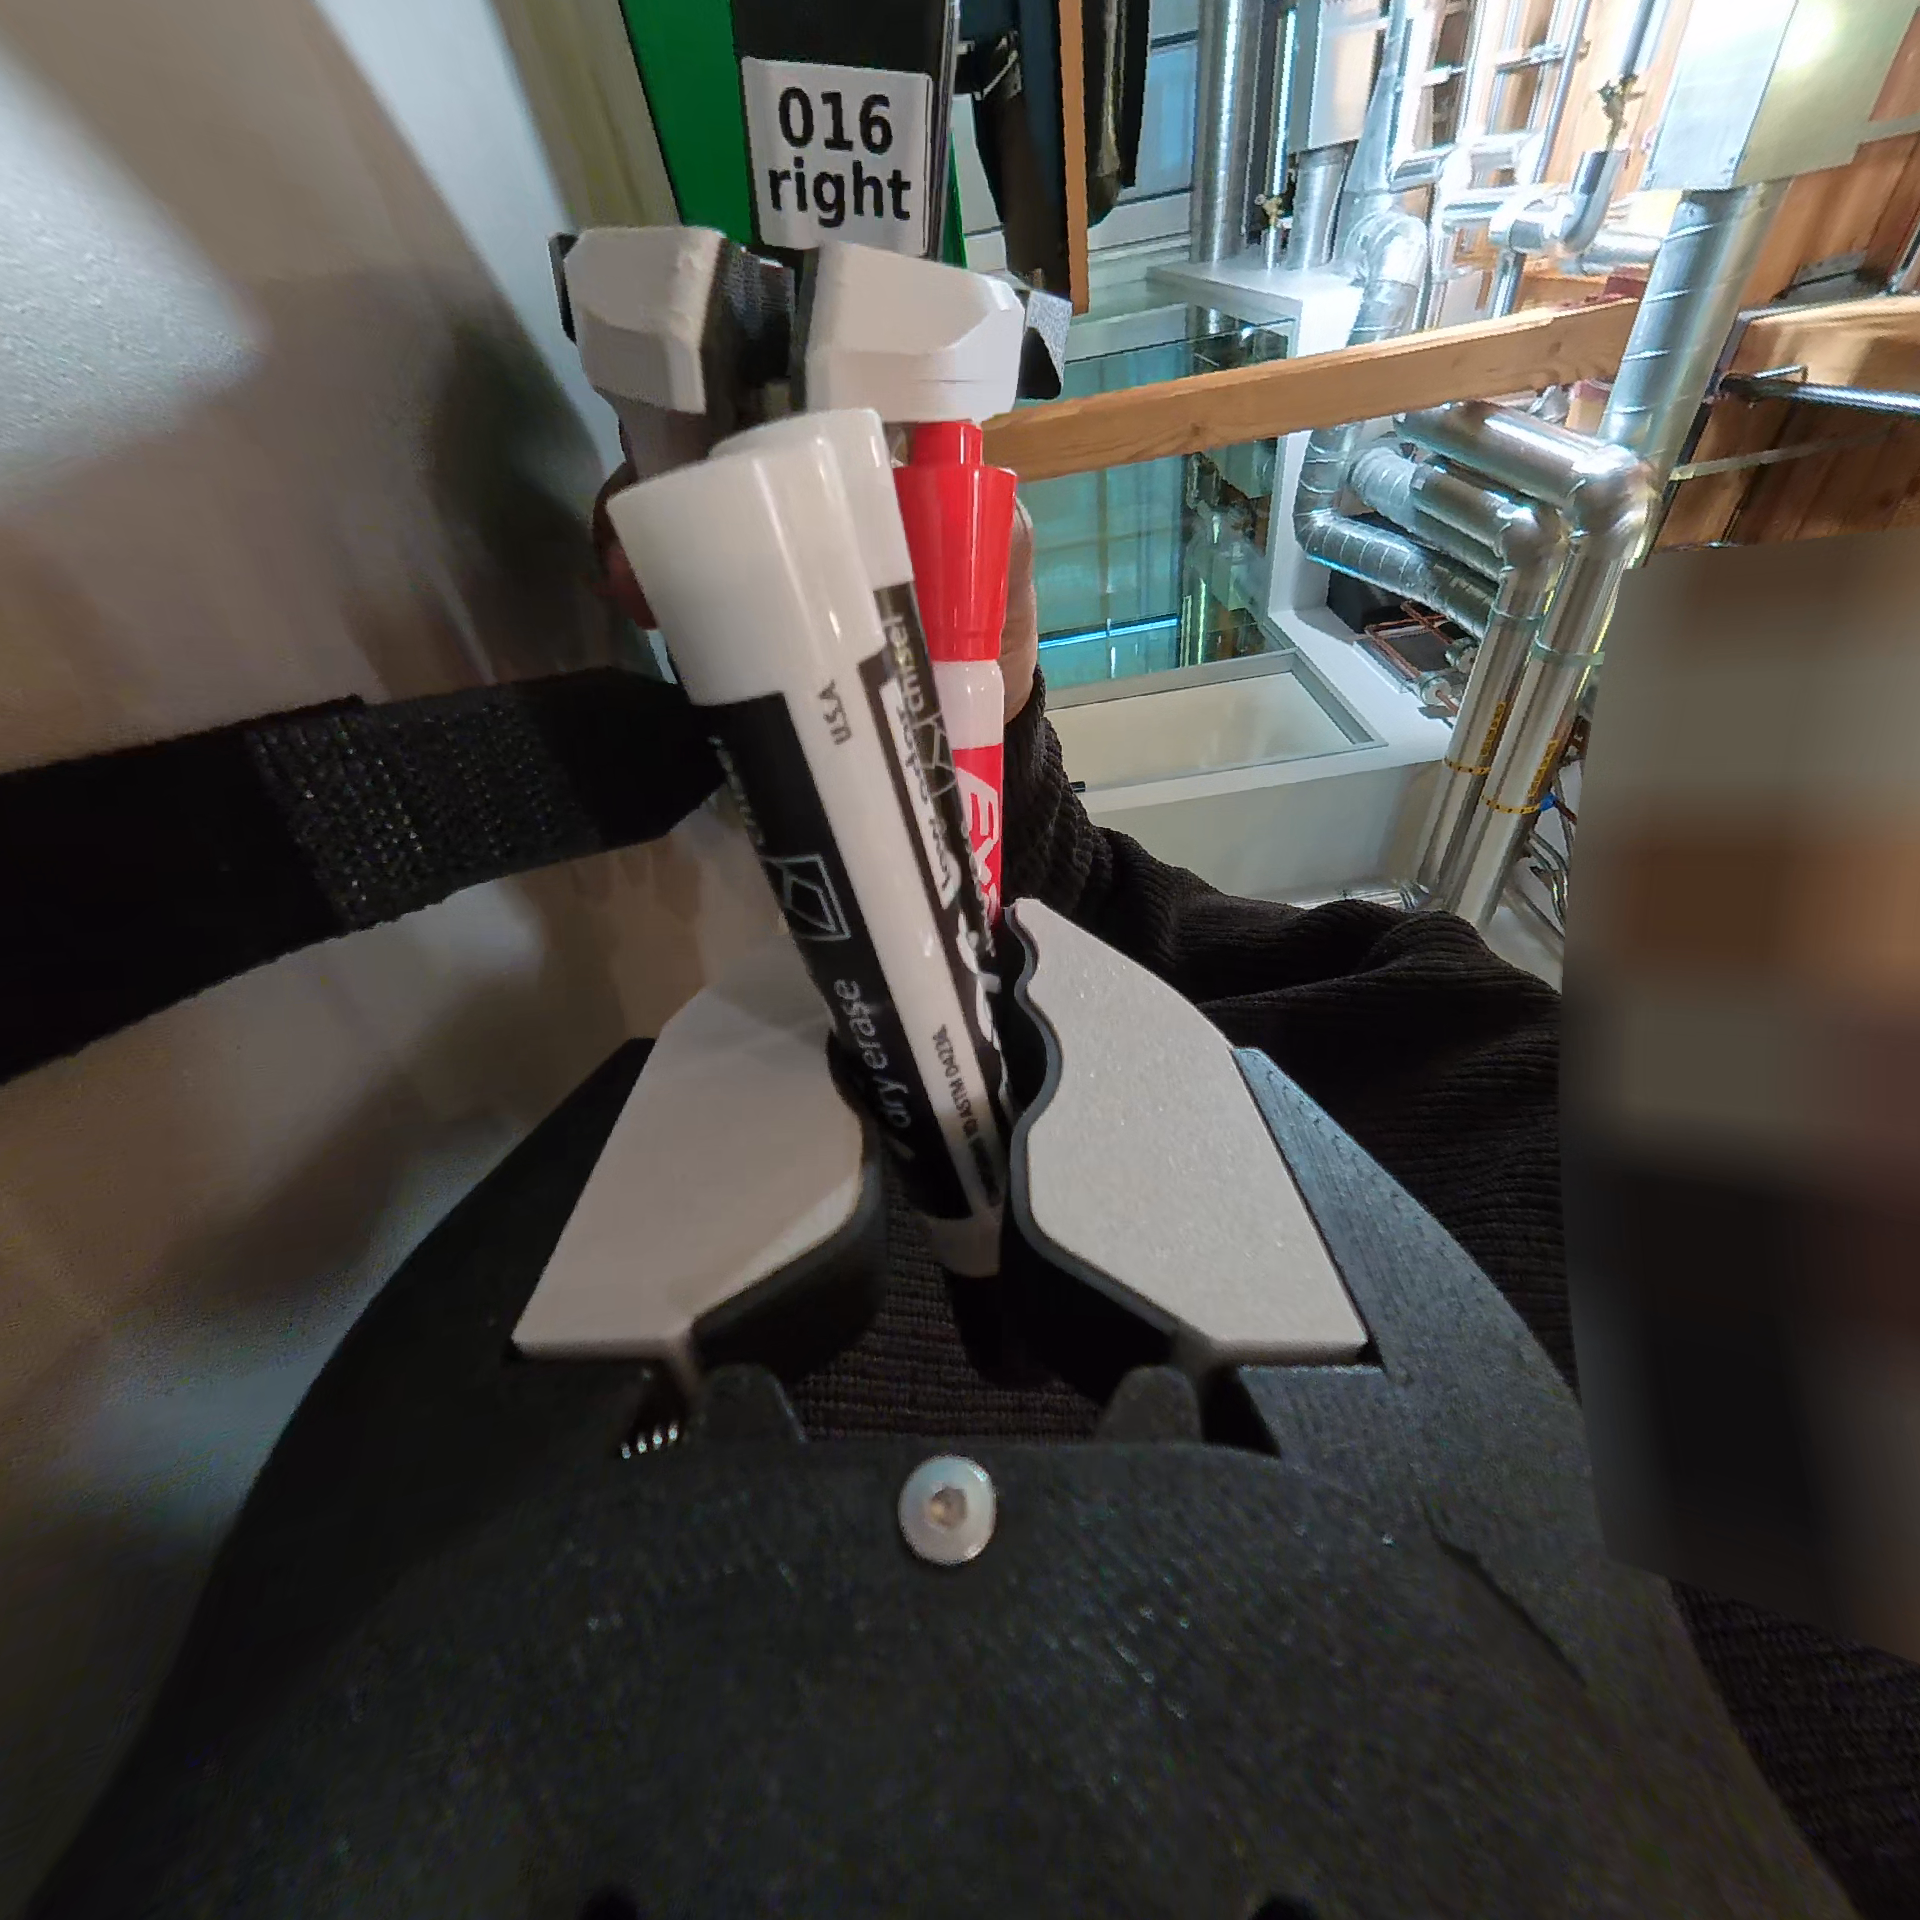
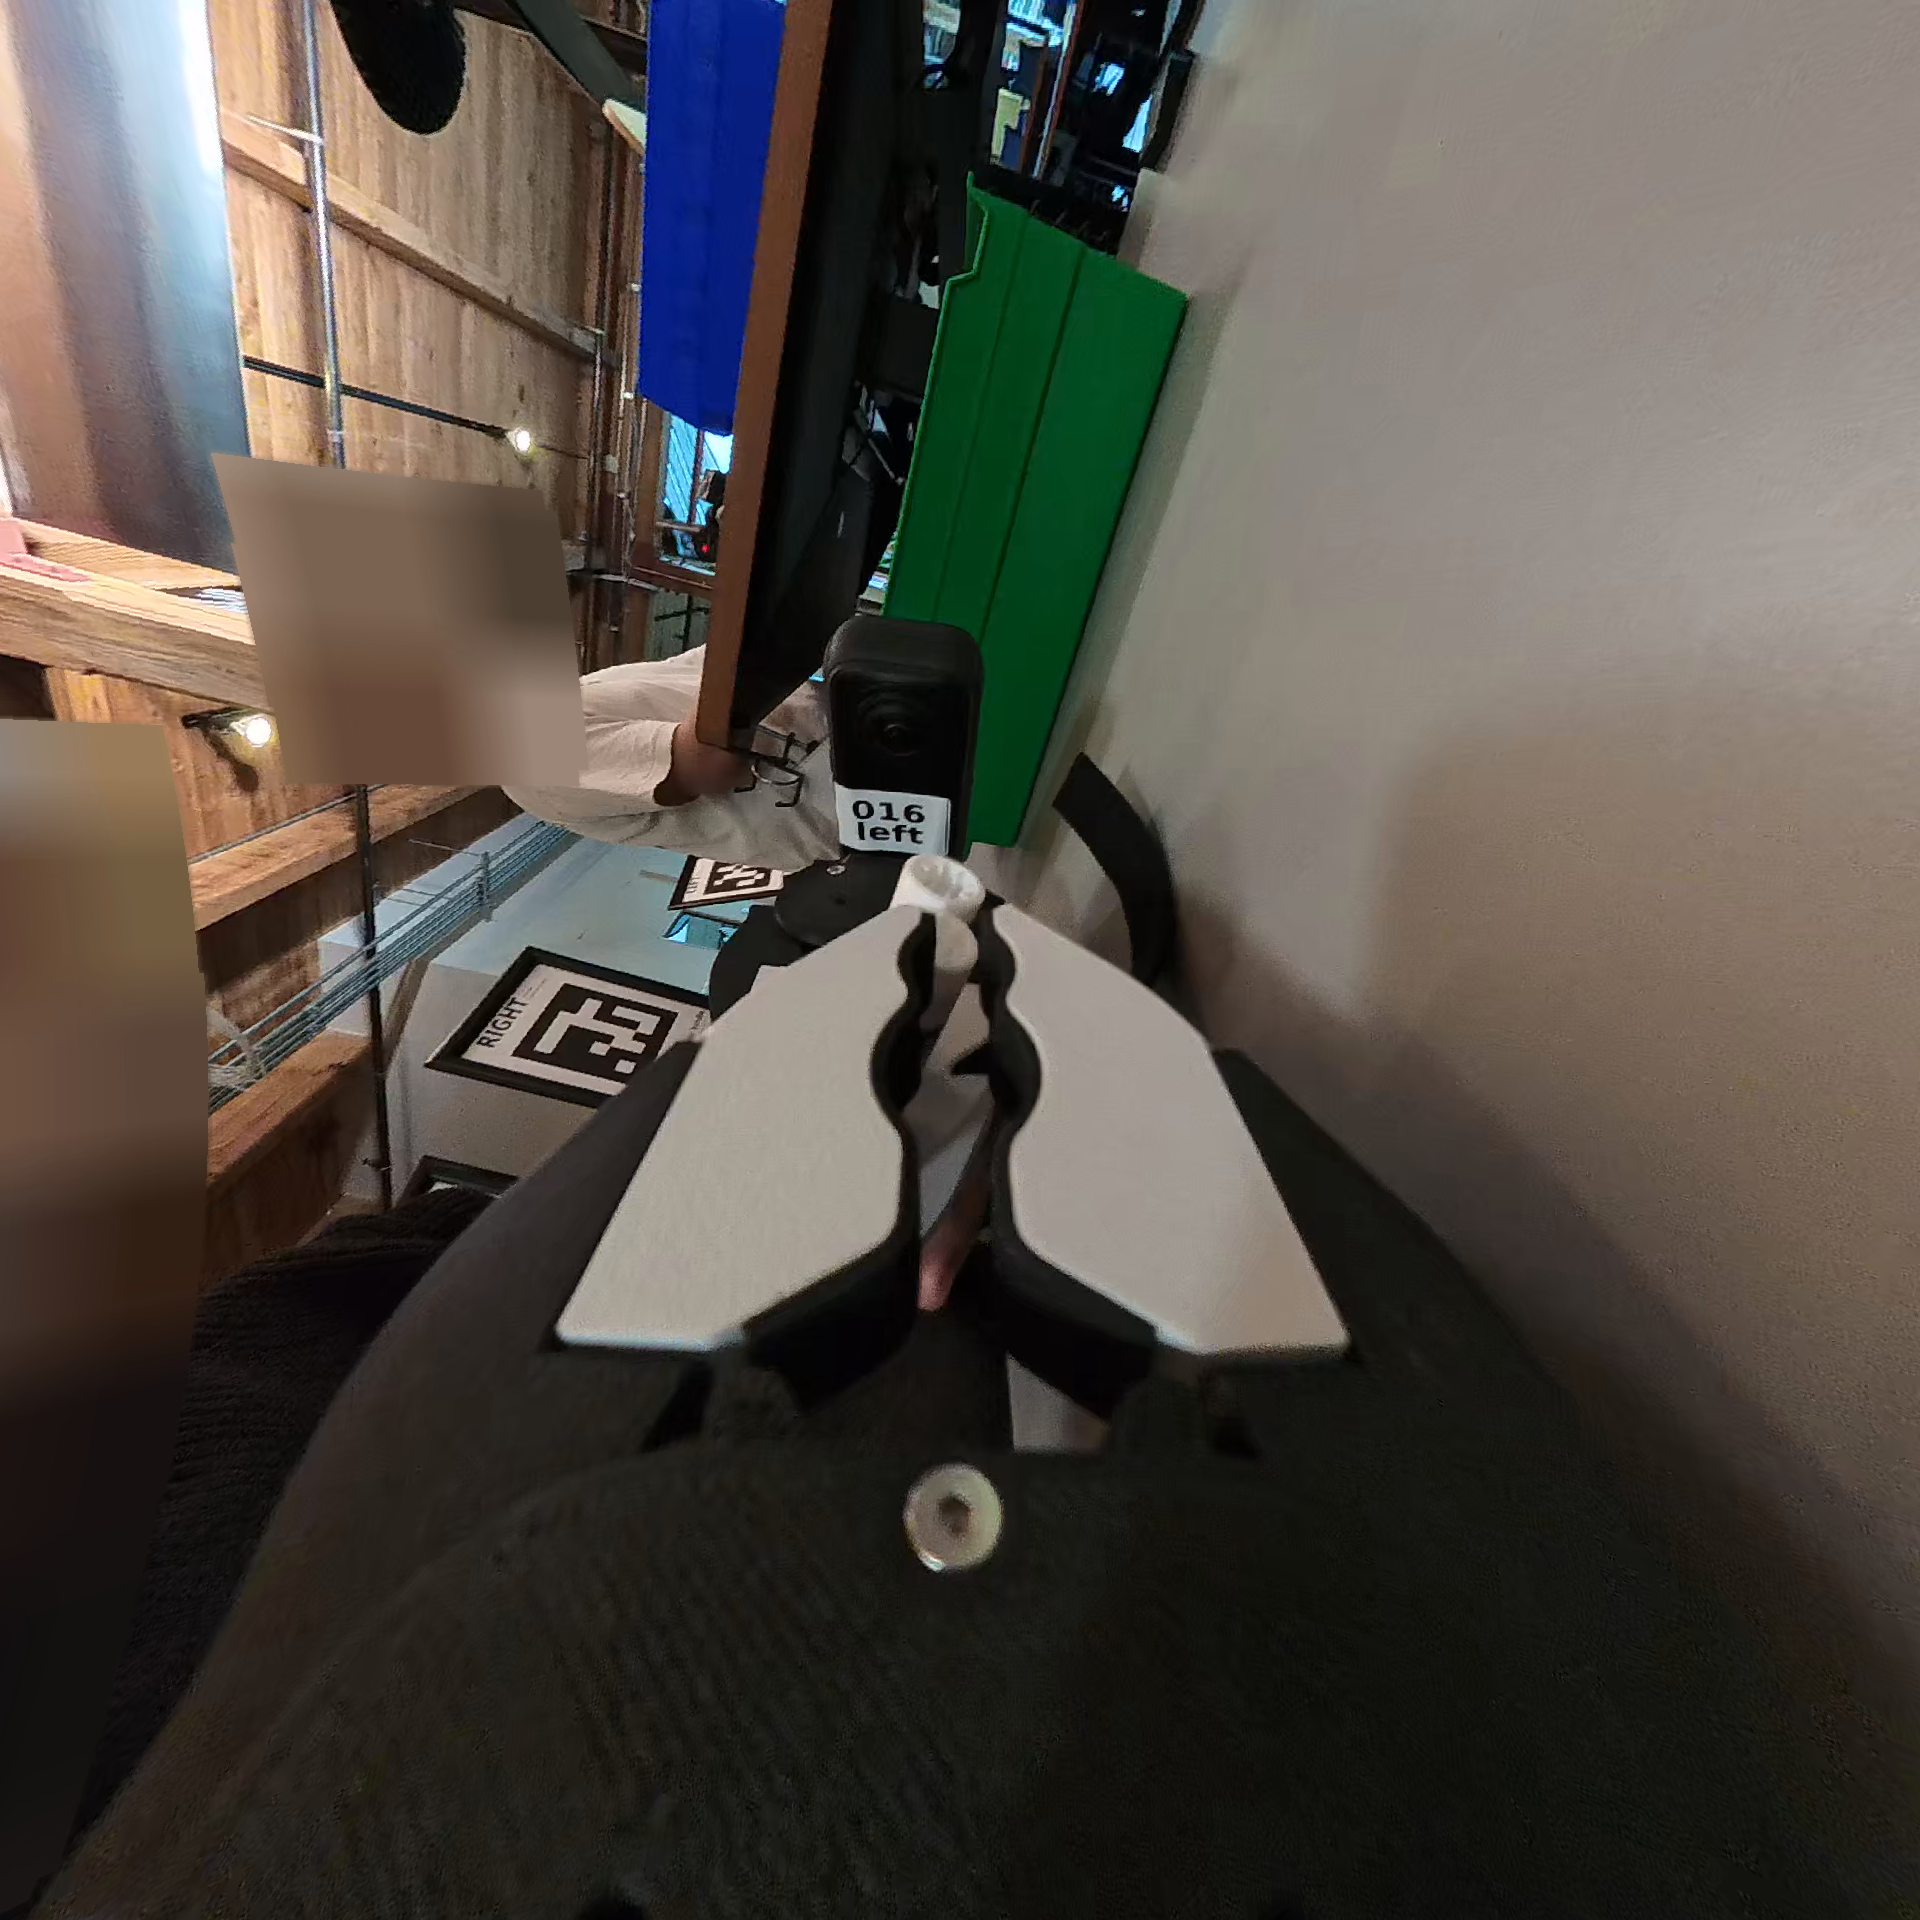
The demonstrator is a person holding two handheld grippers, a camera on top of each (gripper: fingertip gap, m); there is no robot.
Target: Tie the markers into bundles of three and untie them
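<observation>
The left gripper (image 1: 914, 997) pinches three dry-erase markers (image 1: 831, 831); only its view shows the black strap (image 1: 395, 800). The right gripper (image 2: 951, 935) clamps a white marker end (image 2: 940, 891), the wall (image 2: 1558, 727) close beside.

Left gripper (image 1: 935, 1039) and right gripper (image 2: 951, 1039) each have pale grey wavy-edged fingers on a textured black body with a silver screw (image 1: 945, 1509); black knit sleeve (image 1: 1351, 1039) at frame right.

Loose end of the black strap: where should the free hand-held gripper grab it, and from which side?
Judgement: pinch the flat black strap partway along its taut span left of the markers, closing across its thin faces; that span is clear, while the left hand-held gripper crowds the bundle.
</observation>
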